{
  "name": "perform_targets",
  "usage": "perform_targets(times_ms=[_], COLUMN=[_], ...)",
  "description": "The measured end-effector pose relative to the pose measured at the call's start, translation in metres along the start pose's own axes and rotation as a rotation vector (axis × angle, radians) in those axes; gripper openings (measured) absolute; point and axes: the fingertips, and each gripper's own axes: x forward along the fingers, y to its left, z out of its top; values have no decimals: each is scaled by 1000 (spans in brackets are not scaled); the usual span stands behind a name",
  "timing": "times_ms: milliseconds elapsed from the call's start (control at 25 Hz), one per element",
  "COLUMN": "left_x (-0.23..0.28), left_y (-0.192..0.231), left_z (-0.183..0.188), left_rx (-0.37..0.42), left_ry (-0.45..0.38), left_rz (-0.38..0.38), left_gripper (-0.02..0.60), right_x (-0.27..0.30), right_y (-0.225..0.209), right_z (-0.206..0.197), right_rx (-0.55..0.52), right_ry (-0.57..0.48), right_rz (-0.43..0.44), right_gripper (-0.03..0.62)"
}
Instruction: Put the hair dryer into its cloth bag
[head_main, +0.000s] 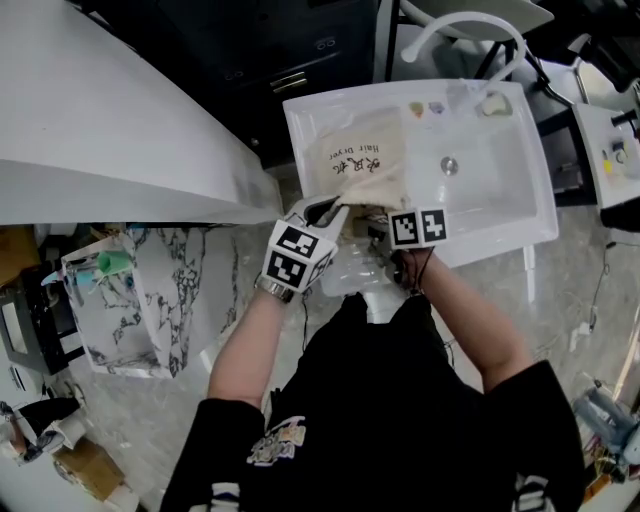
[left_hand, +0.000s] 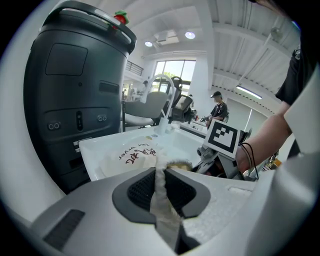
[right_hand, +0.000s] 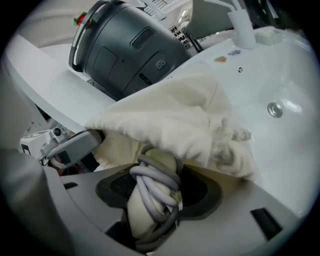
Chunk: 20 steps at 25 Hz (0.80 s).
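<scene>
The cream cloth bag (head_main: 358, 160), printed with red characters, lies in the left part of the white sink (head_main: 500, 190). My left gripper (left_hand: 161, 185) is shut on a fold of the bag's edge (left_hand: 159, 172) and holds its mouth up at the sink's near rim. My right gripper (right_hand: 152, 187) is shut on the handle of the cream hair dryer (right_hand: 150, 200), around which its grey cord (right_hand: 155, 182) is wound. The dryer's front end is under the lifted bag cloth (right_hand: 170, 120) and hidden. In the head view both grippers (head_main: 330, 212) (head_main: 385, 238) meet at the bag's mouth.
A curved white faucet (head_main: 470, 25) stands behind the sink, whose drain (head_main: 449, 165) lies right of the bag. A dark grey machine (left_hand: 75, 90) stands left of the sink. A white counter (head_main: 90, 130) and a marble-patterned box (head_main: 140, 300) are at the left.
</scene>
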Motion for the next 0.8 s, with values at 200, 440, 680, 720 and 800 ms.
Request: perform_targets(times_ms=[200, 440, 680, 720, 800], left_x=[-4, -11, -12, -13, -13], left_y=[0, -2, -6, -7, -8], left_z=[-2, -5, -9, -9, -9], left_rx=[-7, -7, -27, -29, -27], left_ry=[-4, -2, -7, -8, -7], left_rz=[-3, -12, -29, -31, -31], left_gripper=[43, 43, 43, 43, 43], right_x=[15, 29, 36, 37, 38], right_y=[-5, -13, -20, -21, -23], right_z=[20, 40, 49, 50, 52], right_rx=[-17, 28, 24, 22, 20], right_ry=[-91, -174, -214, -219, -222], right_rz=[-47, -97, -147, -154, -168], right_gripper=[238, 236, 236, 236, 236])
